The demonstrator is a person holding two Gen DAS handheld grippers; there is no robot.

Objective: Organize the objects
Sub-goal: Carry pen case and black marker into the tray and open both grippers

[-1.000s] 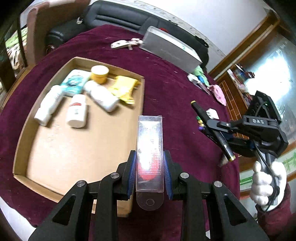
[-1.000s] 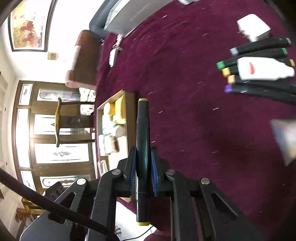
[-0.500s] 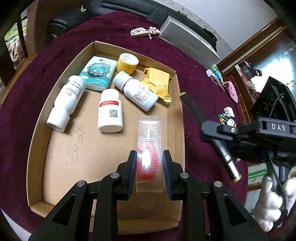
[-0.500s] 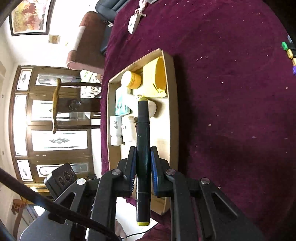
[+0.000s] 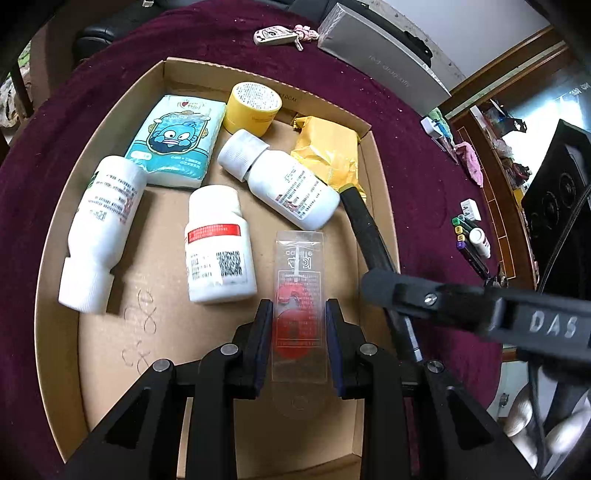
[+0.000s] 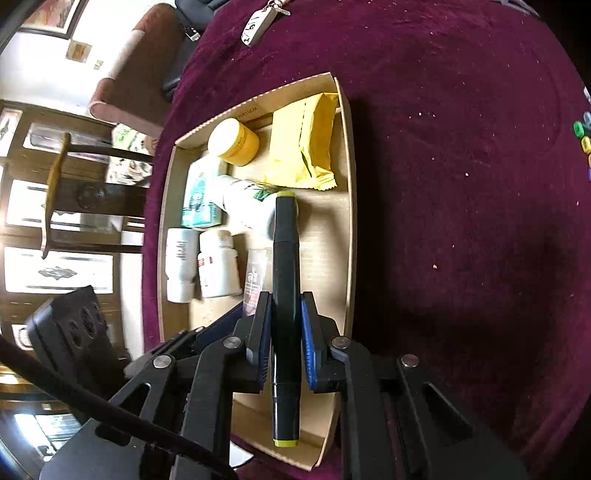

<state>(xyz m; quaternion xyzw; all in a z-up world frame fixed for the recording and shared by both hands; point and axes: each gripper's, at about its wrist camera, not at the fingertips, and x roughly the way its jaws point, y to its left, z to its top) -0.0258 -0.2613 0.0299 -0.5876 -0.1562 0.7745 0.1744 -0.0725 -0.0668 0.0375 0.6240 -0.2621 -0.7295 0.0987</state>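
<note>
My left gripper (image 5: 298, 314) is shut on a clear plastic packet with a red item inside (image 5: 298, 295), held low over the cardboard tray (image 5: 55, 236). My right gripper (image 6: 285, 314) is shut on a black marker with yellow ends (image 6: 284, 266). That marker (image 5: 364, 225) also slants over the tray's right side in the left wrist view. In the tray lie three white bottles (image 5: 218, 243), a yellow jar (image 5: 253, 107), a blue tissue pack (image 5: 177, 140) and a yellow wrapper (image 5: 328, 151).
The tray sits on a dark red tablecloth (image 6: 461, 184). Several markers and a small white bottle (image 5: 471, 240) lie to the right. A grey box (image 5: 384, 62) and a key fob (image 5: 275, 35) lie at the far edge. A gloved hand (image 5: 546, 424) holds the right gripper.
Both grippers have moved from the cloth to over the tray and come lower, each keeping its object. The marker now reaches over the tray's right part.
</note>
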